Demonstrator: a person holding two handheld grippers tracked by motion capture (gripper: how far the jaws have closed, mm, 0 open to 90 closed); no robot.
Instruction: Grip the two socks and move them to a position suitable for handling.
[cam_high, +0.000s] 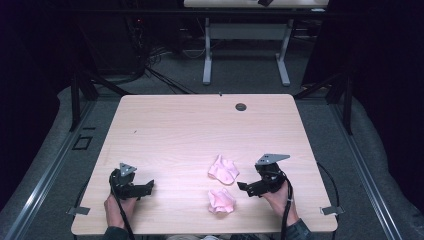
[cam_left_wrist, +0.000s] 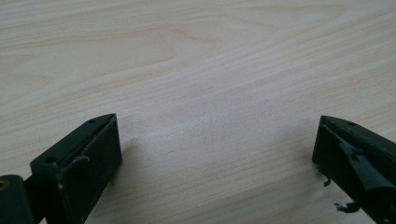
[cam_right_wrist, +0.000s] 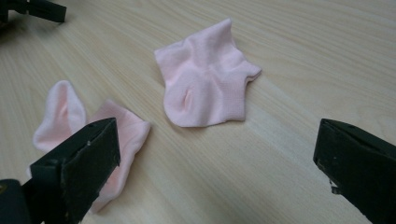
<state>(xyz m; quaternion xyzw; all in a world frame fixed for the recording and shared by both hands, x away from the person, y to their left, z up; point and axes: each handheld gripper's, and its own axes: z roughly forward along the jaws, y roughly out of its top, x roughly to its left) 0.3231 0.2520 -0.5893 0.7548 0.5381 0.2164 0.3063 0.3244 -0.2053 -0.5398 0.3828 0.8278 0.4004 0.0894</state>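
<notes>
My right gripper (cam_high: 243, 188), jaws wide apart, sits just beside the two pink socks (cam_right_wrist: 205, 88) for a grab, w/ left gripper (cam_high: 149, 187) also spread, parked over bare table (cam_left_wrist: 196, 70).

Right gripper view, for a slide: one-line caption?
Open right gripper above the wooden table, facing two pink socks lying apart.

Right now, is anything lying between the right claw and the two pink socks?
Nothing visible: only bare table separates the open right claw from the farther sock, and the nearer sock lies beside it.
</notes>
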